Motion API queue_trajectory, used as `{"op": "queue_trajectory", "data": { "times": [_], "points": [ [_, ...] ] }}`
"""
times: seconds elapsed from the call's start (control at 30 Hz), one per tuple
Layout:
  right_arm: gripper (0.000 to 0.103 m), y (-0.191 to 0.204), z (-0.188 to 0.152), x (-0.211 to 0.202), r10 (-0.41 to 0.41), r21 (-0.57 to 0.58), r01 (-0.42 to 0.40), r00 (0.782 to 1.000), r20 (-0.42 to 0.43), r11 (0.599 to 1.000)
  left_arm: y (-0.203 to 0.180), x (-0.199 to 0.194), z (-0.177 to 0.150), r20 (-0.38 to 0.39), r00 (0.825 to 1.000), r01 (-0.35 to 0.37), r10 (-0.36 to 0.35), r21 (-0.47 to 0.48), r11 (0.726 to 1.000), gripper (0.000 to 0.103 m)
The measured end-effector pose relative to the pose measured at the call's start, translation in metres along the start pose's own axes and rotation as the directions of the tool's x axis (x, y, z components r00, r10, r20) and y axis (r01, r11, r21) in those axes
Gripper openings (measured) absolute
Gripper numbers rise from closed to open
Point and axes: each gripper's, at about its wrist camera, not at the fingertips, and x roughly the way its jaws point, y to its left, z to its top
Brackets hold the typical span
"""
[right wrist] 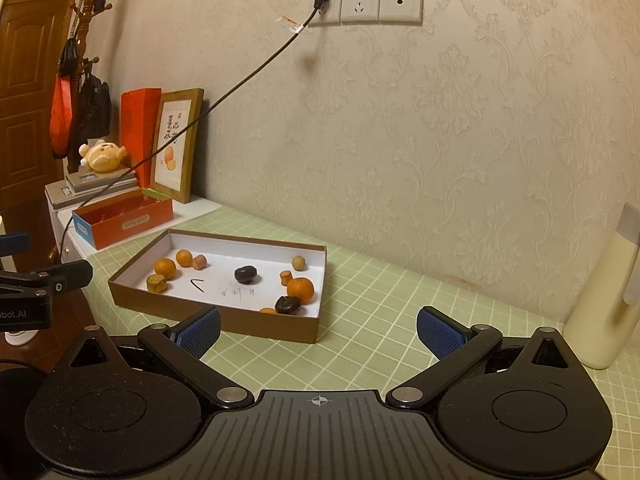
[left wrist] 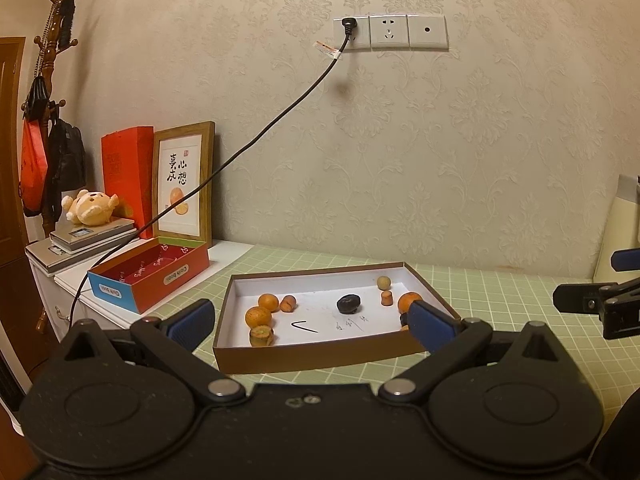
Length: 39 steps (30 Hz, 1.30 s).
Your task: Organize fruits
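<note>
A shallow brown box with a white floor (left wrist: 320, 328) (right wrist: 216, 322) lies on the green grid mat. Several small fruits lie in it: oranges at the left (left wrist: 258, 317) (right wrist: 165, 268), an orange at the right (left wrist: 408, 301) (right wrist: 301, 289), a dark fruit in the middle (left wrist: 348, 304) (right wrist: 245, 274), another dark fruit at the front right (right wrist: 287, 305), and small tan and brown pieces (left wrist: 384, 282) (right wrist: 298, 263). My left gripper (left wrist: 312, 326) is open and empty, just before the box's near wall. My right gripper (right wrist: 319, 334) is open and empty, near the box's front right corner.
An open red and blue box (left wrist: 150, 274) (right wrist: 124, 222) stands on a white cabinet at the left, with a framed picture (left wrist: 184, 184), a plush bear (left wrist: 90, 208) and a black cable (left wrist: 256, 140) across it. A cream bottle (right wrist: 604, 304) stands at the right. The wall is close behind.
</note>
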Motion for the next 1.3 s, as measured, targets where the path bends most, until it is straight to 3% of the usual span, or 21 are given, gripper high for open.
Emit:
{"op": "queue_trajectory", "data": {
  "times": [1.3],
  "points": [
    [0.103, 0.0016, -0.0023, 0.0021, -0.006, -0.010, 0.006, 1.000, -0.003, 1.000, 0.0026, -0.0022, 0.0002, 0.011, 1.000, -0.002, 0.002, -0.006, 1.000, 0.097]
  ]
}}
